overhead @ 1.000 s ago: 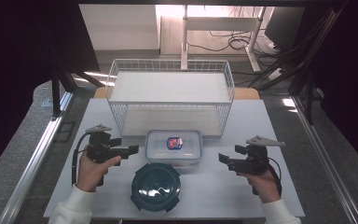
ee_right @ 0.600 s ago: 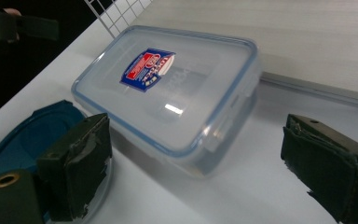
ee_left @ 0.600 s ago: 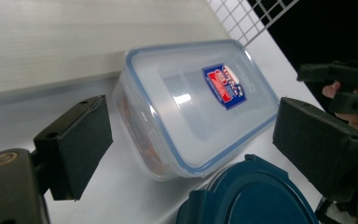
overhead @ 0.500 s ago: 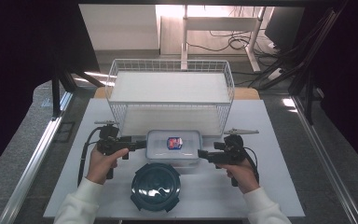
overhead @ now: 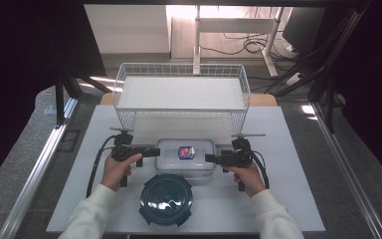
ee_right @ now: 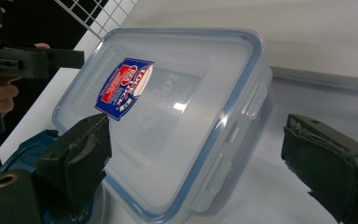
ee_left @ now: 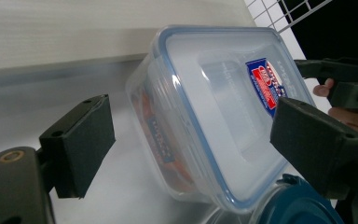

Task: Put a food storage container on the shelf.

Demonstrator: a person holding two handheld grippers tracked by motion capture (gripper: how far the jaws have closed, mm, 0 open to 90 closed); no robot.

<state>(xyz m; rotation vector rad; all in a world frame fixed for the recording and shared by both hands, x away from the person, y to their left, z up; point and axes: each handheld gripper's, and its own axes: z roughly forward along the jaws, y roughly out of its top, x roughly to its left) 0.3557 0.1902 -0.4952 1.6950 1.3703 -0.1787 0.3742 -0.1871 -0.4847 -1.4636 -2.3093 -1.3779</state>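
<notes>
White matte table (overhead: 288, 199), grey speckled floor around it, white wire basket (overhead: 181, 94) at the far edge. Clear, glossy rectangular plastic box (overhead: 185, 154), blue-rimmed lid, sits mid-table between left gripper (overhead: 154, 151) and right gripper (overhead: 210, 158); both spread wide, grasping nothing. Round dark-blue lid (overhead: 166, 199) lies nearer.

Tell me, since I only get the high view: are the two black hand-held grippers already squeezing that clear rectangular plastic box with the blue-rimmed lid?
Observer: No. The left gripper view shows the left gripper open at the end of the clear rectangular plastic box, with its pads apparently off it.
Operator: And the other one?
Observer: The right gripper has just been opening. Its jaws stand wide around the box's side latch, not touching it.
Operator: Anything inside?
Observer: Something orange shows through the side wall. I cannot tell what it is.
</notes>
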